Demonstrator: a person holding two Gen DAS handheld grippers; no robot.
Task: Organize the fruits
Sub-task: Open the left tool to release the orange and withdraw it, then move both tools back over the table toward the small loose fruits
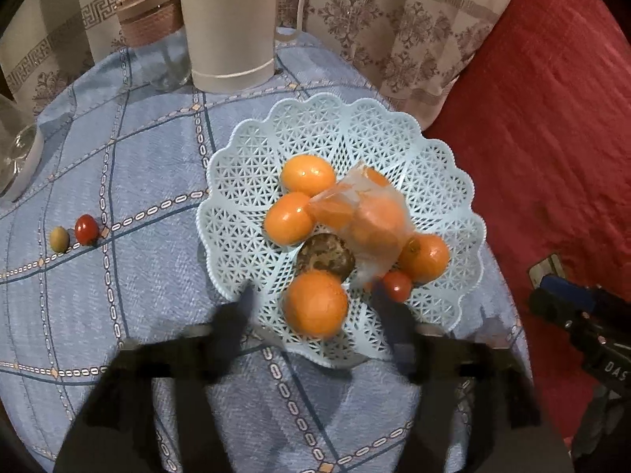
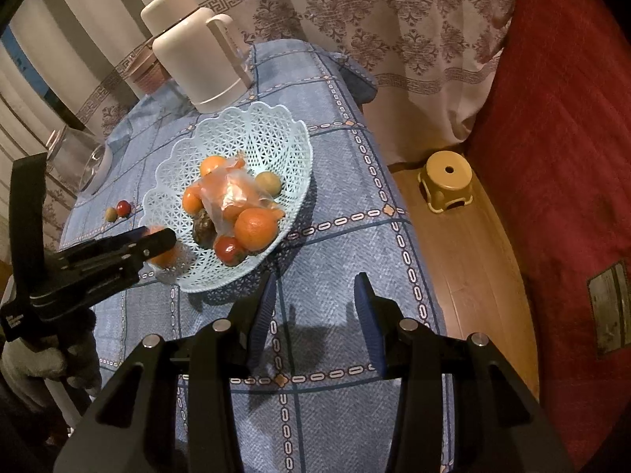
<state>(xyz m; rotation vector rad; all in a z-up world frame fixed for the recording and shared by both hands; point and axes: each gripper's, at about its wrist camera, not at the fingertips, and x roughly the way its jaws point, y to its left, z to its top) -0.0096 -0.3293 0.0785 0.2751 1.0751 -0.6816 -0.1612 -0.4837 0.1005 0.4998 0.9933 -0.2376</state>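
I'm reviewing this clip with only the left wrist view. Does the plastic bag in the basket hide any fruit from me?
Observer: Yes. A yellow-green fruit lies in the basket, against the side of the bag that faces away from you.
Operator: And the right gripper? I see only its edge.
Observer: The right gripper hangs over the tablecloth, jaws apart, nothing between them.
Operator: Anything beyond the table?
Observer: A yellow stool stands on the wooden floor.

- Domestic room: patterned curtain (image 2: 394, 39) at far side, red bedding (image 1: 552, 138) at right.
- Clothed table (image 2: 335, 197) bearing thermos jug (image 1: 226, 23); small stool (image 2: 445, 185) on wooden floor.
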